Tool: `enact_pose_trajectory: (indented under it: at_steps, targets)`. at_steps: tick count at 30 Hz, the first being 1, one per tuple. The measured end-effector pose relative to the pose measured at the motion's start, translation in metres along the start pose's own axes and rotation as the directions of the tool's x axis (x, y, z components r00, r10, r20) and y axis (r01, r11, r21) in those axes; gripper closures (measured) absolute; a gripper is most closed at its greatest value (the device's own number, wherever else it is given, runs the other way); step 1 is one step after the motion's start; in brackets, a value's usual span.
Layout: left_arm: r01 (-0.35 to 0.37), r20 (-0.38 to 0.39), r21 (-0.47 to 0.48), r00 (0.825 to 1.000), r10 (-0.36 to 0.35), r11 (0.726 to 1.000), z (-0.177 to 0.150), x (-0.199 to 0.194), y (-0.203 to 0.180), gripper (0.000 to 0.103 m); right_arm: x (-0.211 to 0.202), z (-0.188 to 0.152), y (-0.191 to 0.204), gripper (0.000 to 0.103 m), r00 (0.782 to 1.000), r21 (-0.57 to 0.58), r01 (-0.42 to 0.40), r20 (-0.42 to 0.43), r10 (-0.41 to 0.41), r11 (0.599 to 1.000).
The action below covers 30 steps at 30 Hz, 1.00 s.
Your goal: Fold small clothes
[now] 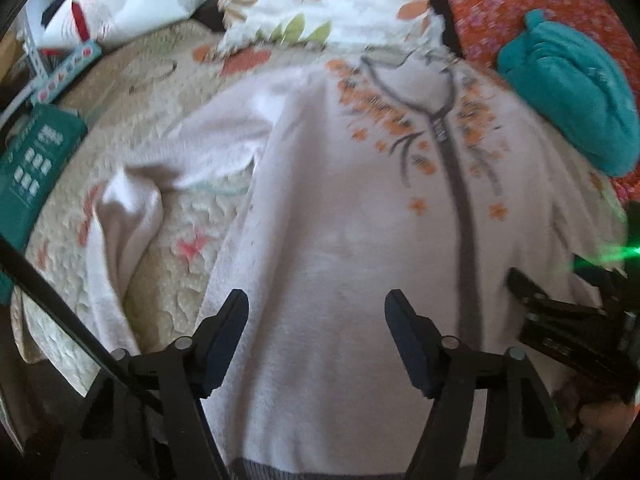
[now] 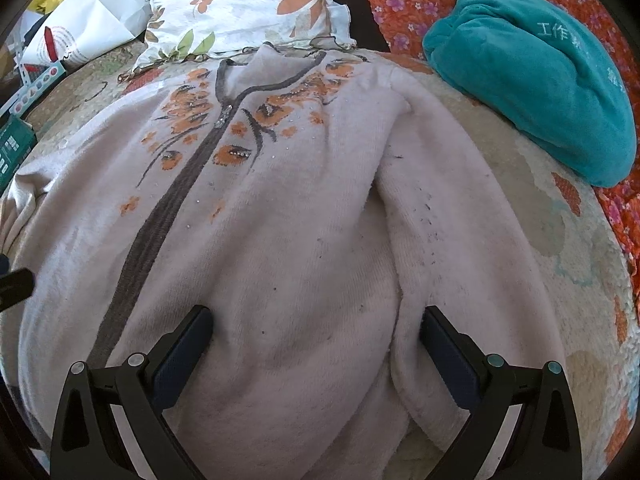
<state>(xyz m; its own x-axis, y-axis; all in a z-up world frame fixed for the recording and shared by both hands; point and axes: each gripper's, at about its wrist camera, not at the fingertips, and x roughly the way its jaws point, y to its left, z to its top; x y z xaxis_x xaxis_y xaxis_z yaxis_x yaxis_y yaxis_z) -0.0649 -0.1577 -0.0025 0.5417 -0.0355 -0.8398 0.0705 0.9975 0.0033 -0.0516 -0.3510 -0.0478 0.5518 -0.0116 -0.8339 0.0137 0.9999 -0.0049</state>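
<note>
Left wrist view: motion-blurred throughout; flower pattern on the pale zip cardigan (image 1: 340, 220) smeared; zip pull indistinct
Cardigan hem: cut off at the near edge in both views
Right sleeve (image 2: 440, 220): cuff hidden below the right gripper (image 2: 316, 344)
Green box (image 1: 36, 164): cut off at the left edge; print too small to read
Teal garment (image 2: 532, 80): white lettering partly legible only; right end cut off
Right gripper body (image 1: 576, 320): blurred; partly masked by green glare

Both wrist cams close above, facing fwd, share zip jacket (image 1: 340, 208) (image 2: 280, 220)
</note>
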Motion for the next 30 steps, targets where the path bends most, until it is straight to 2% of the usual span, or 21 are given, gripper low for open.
enact_pose_trajectory:
  at_steps: [4, 6, 11, 15, 20, 23, 24, 26, 27, 30]
  targets:
    - [0.009, 0.072, 0.065, 0.997, -0.014, 0.998, 0.007, -0.026, -0.009, 0.033, -0.011, 0.002, -0.006, 0.003, 0.999, 0.035, -0.032, 0.029, 0.031, 0.999]
    - [0.026, 0.084, 0.082, 0.996, -0.033, 0.996, 0.014, -0.029, -0.011, 0.033, -0.021, 0.004, -0.009, 0.005, 0.997, 0.043, -0.050, 0.067, 0.048, 0.998]
    - [0.107, 0.079, 0.083, 0.990, -0.114, 0.991, 0.036, -0.020, -0.011, 0.033, -0.054, 0.004, -0.026, 0.007, 0.980, 0.095, -0.095, 0.183, 0.077, 0.991]
    - [0.126, 0.124, 0.161, 0.981, -0.146, 0.979, 0.059, -0.012, -0.020, 0.033, -0.070, 0.008, -0.050, 0.012, 0.976, 0.185, -0.115, 0.205, 0.076, 0.976]
    - [0.151, 0.149, 0.157, 0.973, -0.175, 0.976, 0.079, 0.008, -0.014, 0.033, -0.066, 0.035, -0.078, 0.012, 0.986, 0.214, 0.014, 0.161, -0.050, 0.977]
    - [0.162, 0.175, 0.148, 0.967, -0.187, 0.976, 0.074, 0.022, -0.002, 0.033, -0.058, 0.051, -0.101, 0.012, 0.985, 0.221, 0.094, 0.123, -0.124, 0.971]
    - [0.146, 0.185, 0.151, 0.967, -0.173, 0.978, 0.070, 0.030, 0.004, 0.033, -0.055, 0.052, -0.110, 0.012, 0.982, 0.221, 0.124, 0.110, -0.151, 0.967]
    - [0.100, 0.148, 0.140, 0.982, -0.121, 0.985, 0.070, 0.044, 0.007, 0.033, -0.054, 0.047, -0.123, 0.012, 0.977, 0.222, 0.166, 0.092, -0.190, 0.961]
    - [0.112, 0.118, 0.122, 0.985, -0.127, 0.986, 0.072, 0.050, 0.008, 0.033, -0.053, 0.045, -0.130, 0.012, 0.976, 0.225, 0.181, 0.078, -0.203, 0.957]
    - [0.214, 0.074, 0.065, 0.973, -0.219, 0.975, 0.079, 0.056, 0.011, 0.033, -0.049, 0.029, -0.147, 0.012, 0.978, 0.246, 0.193, 0.028, -0.206, 0.950]
